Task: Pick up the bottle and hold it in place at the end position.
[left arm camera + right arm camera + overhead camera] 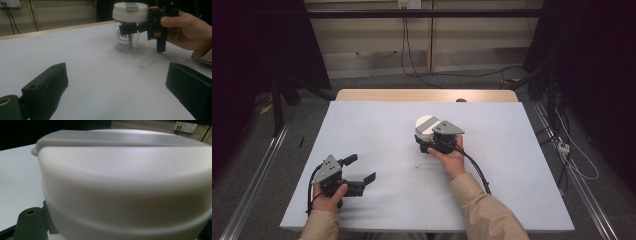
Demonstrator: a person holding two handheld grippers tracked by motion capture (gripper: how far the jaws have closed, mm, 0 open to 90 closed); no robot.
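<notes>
1. On the white table [377,130], approx. centre and a bit toward 1 o'clock, I see a clear glass jar [125,41] w/ a white lid [426,124], standing upright.
2. Right gripper [428,145]: I've got it clamped on the jar just under the lid. In the left gripper view its black jaws sit on the glass at the neck, jar base on the tabletop as far as I can tell.
3. Right hand [452,156] wraps the gripper body from 5 o'clock; its cable [477,172] trails back along the sleeve.
4. Right gripper view: lid's side wall [125,185] v. close to the lens, w/ a grey flip tab [110,138] across the top.
5. Jar has black print on the glass; I can't make out the whole text.
6. Left gripper [362,170]: at approx. 8 o'clock on the table, well apart from the jar. Jaws spread wide, nothing between them; tips aim toward 2 o'clock.
7. Left hand [329,197] grips it from below, near the table's front edge.
8. Small dark speck [140,65] on the tabletop between the two grippers, nearer the jar.
</notes>
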